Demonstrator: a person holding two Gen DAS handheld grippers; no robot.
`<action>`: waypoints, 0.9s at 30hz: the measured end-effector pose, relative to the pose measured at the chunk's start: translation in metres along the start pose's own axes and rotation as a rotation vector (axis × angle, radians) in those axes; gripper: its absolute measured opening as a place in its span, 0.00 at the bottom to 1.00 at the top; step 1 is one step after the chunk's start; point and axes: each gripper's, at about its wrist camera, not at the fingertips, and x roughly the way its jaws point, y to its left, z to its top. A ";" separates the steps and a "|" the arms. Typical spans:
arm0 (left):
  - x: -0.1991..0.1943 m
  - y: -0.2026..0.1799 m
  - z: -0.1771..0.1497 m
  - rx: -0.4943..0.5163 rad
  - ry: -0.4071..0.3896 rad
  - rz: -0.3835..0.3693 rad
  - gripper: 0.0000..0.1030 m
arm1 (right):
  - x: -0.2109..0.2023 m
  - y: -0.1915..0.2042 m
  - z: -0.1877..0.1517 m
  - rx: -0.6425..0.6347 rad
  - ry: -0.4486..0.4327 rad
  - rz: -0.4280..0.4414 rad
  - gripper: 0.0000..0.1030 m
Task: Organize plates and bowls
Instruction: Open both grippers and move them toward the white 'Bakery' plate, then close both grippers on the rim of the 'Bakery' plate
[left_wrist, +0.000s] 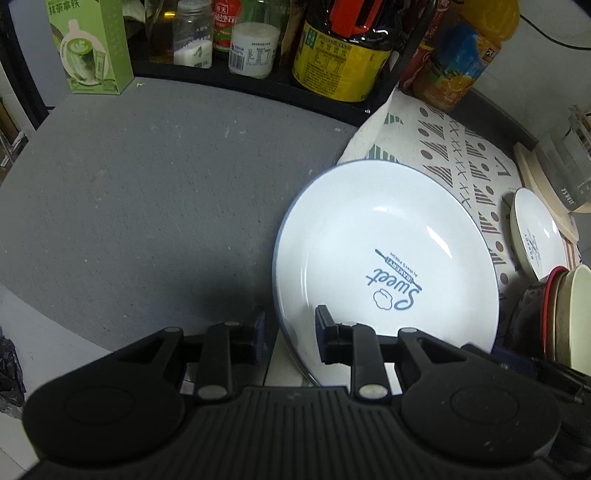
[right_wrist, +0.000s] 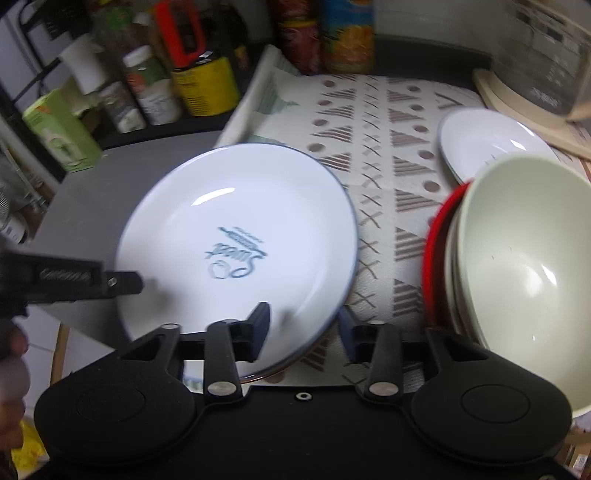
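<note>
A large white plate (left_wrist: 384, 258) (right_wrist: 236, 221) with a blue rim and a "Sweet" print lies half on the grey table (left_wrist: 147, 203), half on the patterned mat (right_wrist: 388, 166). My left gripper (left_wrist: 290, 332) is shut on its near-left rim; the right wrist view shows it from the side (right_wrist: 122, 282). My right gripper (right_wrist: 304, 332) is open and straddles the plate's near-right rim, one finger over the plate and one outside it. A smaller white plate (left_wrist: 535, 236) (right_wrist: 487, 144) rests on the mat. Nested pale bowls (right_wrist: 517, 258) (left_wrist: 569, 314) with a red one (right_wrist: 432, 240) stand at the right.
A dark rack of bottles and jars (left_wrist: 332, 51) (right_wrist: 184, 74) lines the back, with a green carton (left_wrist: 92, 44) (right_wrist: 55, 125) to its left. A glass jug on a beige base (left_wrist: 565, 170) (right_wrist: 546, 55) stands at the far right. A person's hand (right_wrist: 11, 369) shows lower left.
</note>
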 end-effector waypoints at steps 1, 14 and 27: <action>-0.001 0.000 0.001 0.001 0.000 0.001 0.24 | -0.003 0.002 0.000 -0.007 -0.006 0.004 0.43; -0.032 -0.026 0.035 0.011 -0.081 -0.068 0.60 | -0.056 -0.015 0.046 0.035 -0.187 0.081 0.56; -0.016 -0.104 0.106 0.206 -0.082 -0.150 0.66 | -0.062 -0.099 0.087 0.235 -0.275 -0.064 0.79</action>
